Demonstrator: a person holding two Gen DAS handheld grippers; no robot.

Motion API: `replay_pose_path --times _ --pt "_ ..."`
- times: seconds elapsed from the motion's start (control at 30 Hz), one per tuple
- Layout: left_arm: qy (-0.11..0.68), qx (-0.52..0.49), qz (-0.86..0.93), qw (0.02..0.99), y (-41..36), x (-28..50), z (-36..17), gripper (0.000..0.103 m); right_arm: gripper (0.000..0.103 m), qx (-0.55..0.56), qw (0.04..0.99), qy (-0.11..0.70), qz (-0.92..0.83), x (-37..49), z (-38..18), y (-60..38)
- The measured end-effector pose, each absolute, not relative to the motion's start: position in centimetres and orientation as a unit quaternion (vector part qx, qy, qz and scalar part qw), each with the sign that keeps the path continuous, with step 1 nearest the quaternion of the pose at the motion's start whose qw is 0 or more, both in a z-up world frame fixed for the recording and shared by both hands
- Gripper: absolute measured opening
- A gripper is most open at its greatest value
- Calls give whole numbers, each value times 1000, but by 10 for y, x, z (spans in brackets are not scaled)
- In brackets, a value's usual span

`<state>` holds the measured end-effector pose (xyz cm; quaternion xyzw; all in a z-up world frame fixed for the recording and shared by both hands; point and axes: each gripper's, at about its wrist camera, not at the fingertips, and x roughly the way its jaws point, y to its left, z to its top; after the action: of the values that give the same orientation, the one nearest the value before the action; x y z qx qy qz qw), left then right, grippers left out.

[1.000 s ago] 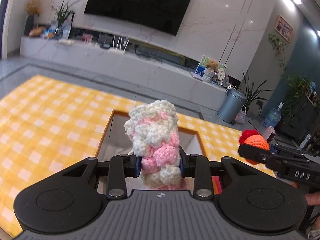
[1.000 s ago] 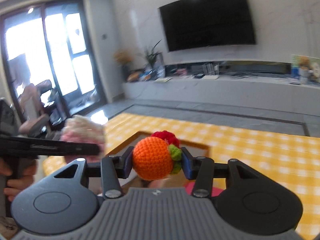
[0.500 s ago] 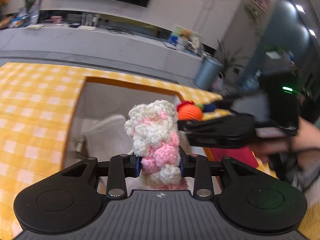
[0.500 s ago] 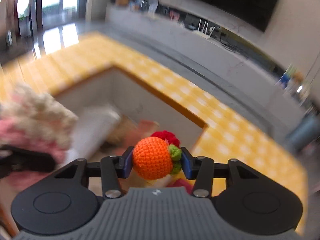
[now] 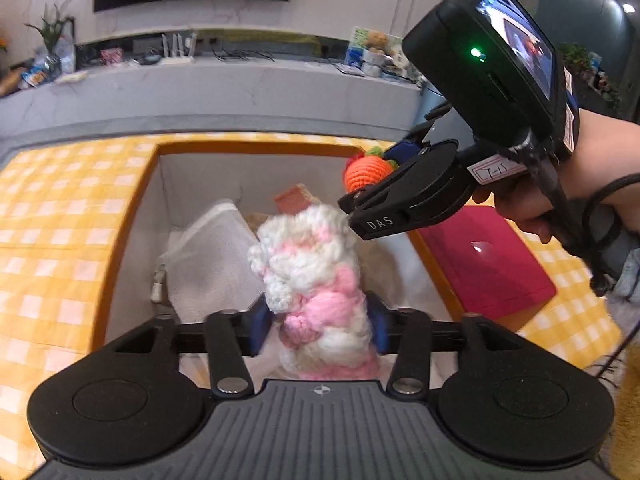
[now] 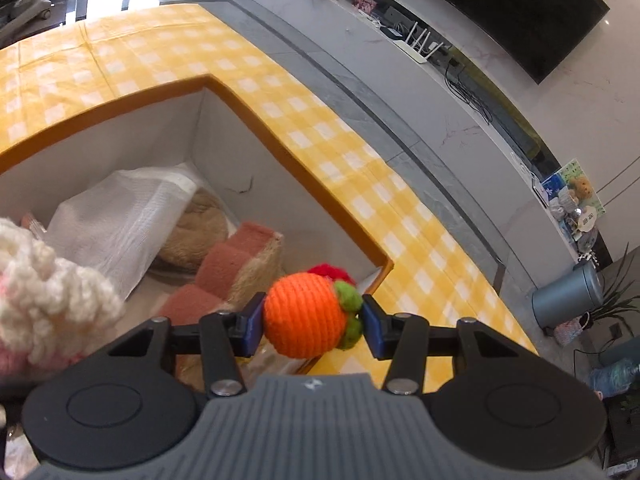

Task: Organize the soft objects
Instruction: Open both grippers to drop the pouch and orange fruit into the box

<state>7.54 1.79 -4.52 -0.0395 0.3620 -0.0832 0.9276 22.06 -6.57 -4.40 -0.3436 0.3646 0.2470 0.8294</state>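
Observation:
A pink and white crochet toy (image 5: 316,280) stands between the pads of my left gripper (image 5: 319,328), above the open box (image 5: 256,148). The jaws are opening, and a gap shows between the left pad and the toy. My right gripper (image 6: 313,326) holds an orange crochet fruit (image 6: 304,320) with a green leaf and a red bit behind it. Its pads still touch the fruit as the jaws begin to ease apart. It hangs over the box's right side, just above and right of the pink toy (image 6: 48,292).
The box has white walls and an orange rim (image 6: 280,148), amid a yellow checked cloth (image 6: 140,48). Inside lie a white mesh bag (image 6: 120,216), a tan plush (image 6: 200,224) and brick-red sponge blocks (image 6: 240,256). A red mat (image 5: 484,260) lies right of the box. A hand (image 5: 600,168) grips the right tool.
The left jaws have spread away from the pink and white toy. Both grippers have sunk toward the box, and the right one has swung in over it with the orange fruit.

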Motion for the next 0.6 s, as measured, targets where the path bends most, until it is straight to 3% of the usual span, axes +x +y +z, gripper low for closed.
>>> replay_pose_path --times 0.03,0.1,0.13,0.17,0.6 --pt "355 -36 -76 931 17 74 -44 71 58 -339 831 366 249 222 -43 -66" --pt "343 -30 -68 937 16 71 -39 90 77 -331 835 363 248 221 -42 -66" --pt "337 -29 -64 939 16 69 -36 91 90 -330 840 355 242 220 -41 -65" --pt "332 -31 -59 941 16 67 -33 91 94 -327 847 346 237 217 -40 -66" --pt "246 18 8 969 10 55 3 97 100 -106 952 253 135 171 21 -133"
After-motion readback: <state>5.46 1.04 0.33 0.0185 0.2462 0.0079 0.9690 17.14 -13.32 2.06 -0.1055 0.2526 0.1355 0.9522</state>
